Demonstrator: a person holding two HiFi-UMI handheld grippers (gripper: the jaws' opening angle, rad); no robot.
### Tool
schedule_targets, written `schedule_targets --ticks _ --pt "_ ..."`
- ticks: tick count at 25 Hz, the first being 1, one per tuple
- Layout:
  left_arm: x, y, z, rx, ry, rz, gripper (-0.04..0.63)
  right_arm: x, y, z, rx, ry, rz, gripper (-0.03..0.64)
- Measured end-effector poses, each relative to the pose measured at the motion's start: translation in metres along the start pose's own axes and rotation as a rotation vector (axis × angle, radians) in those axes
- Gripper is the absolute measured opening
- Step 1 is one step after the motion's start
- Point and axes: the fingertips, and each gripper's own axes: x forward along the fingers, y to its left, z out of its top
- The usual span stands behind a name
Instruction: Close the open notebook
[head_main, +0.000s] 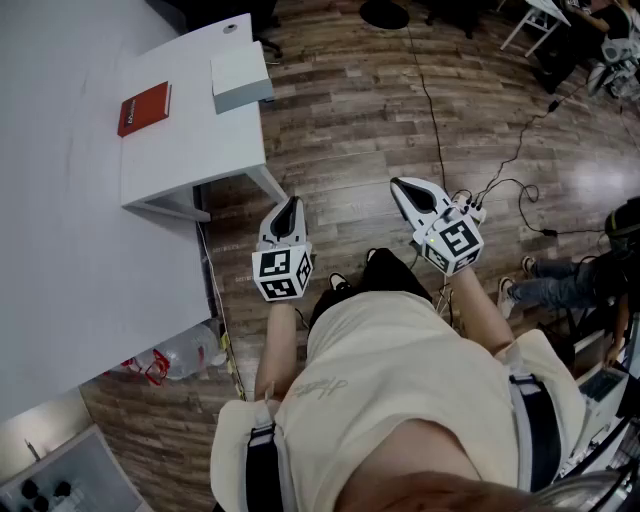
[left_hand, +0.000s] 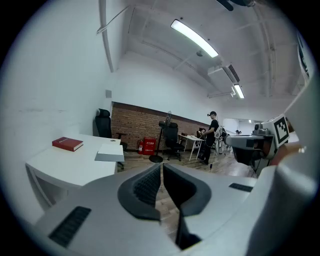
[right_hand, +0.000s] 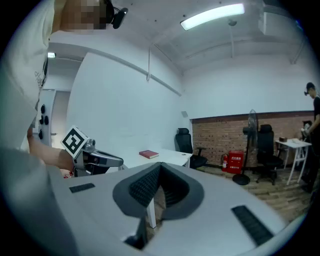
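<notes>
A red notebook (head_main: 145, 108) lies closed on the white table (head_main: 70, 220), far left of both grippers; it also shows in the left gripper view (left_hand: 67, 144) and in the right gripper view (right_hand: 149, 154). Beside it, at the table's corner, rests a pale flat closed book or box (head_main: 241, 77) (left_hand: 110, 151). My left gripper (head_main: 290, 203) (left_hand: 161, 166) hangs over the wooden floor in front of my body, jaws together and nothing between them. My right gripper (head_main: 400, 184) (right_hand: 159, 165) hovers to its right, also shut and empty. Neither touches the table.
A water bottle (head_main: 190, 352) stands on the floor under the table edge. Cables (head_main: 440, 150) run over the wooden floor. A seated person (head_main: 570, 280) is at the right; another person (left_hand: 212, 135) stands among office chairs and desks farther off.
</notes>
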Motion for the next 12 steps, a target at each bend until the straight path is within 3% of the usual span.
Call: schedule_targets --ticks 12 --pt "0.007 0.017 -0.006 0.021 0.046 -0.023 0.032 0.016 -0.009 0.002 0.046 0.000 -0.083 0.008"
